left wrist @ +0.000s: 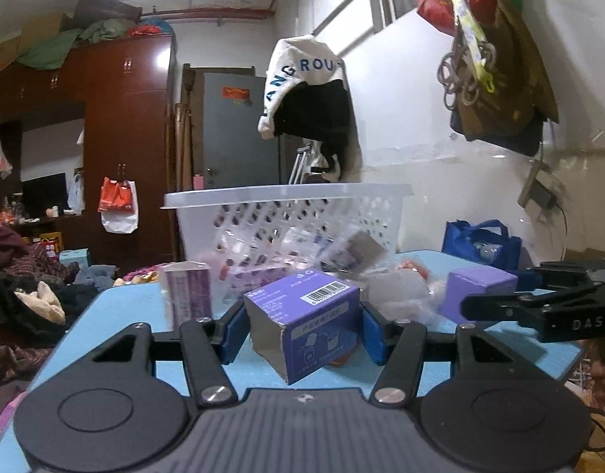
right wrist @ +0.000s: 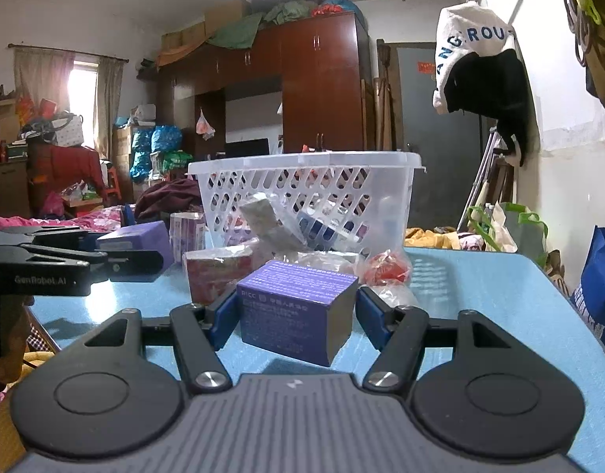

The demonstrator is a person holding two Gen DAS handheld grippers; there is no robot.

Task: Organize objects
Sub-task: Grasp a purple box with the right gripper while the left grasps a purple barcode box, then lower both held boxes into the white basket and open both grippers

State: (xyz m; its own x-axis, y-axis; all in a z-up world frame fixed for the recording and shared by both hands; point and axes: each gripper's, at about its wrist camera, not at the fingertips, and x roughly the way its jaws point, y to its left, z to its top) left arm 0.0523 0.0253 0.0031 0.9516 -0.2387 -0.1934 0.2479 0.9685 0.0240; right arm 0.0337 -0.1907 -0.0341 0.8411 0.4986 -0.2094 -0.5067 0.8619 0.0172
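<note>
My left gripper [left wrist: 302, 327] is shut on a purple box with a barcode [left wrist: 306, 315], held tilted just above the blue table [left wrist: 117, 307]. My right gripper [right wrist: 294, 307] is shut on a second purple box [right wrist: 298, 303], also lifted slightly off the table. Each gripper shows from the side in the other's view, the right one [left wrist: 476, 307] and the left one [right wrist: 145, 262], each with its purple box. A clear white slotted basket [left wrist: 298, 213] stands behind, also in the right wrist view [right wrist: 306, 193].
Between the grippers and the basket lie a pink-purple carton [left wrist: 188, 295], a red-and-white packet [right wrist: 216, 272], a red wrapped item [right wrist: 385, 268], crumpled clear plastic [left wrist: 397, 287] and small packs. A blue bag [left wrist: 479, 242] stands beyond the table's right edge.
</note>
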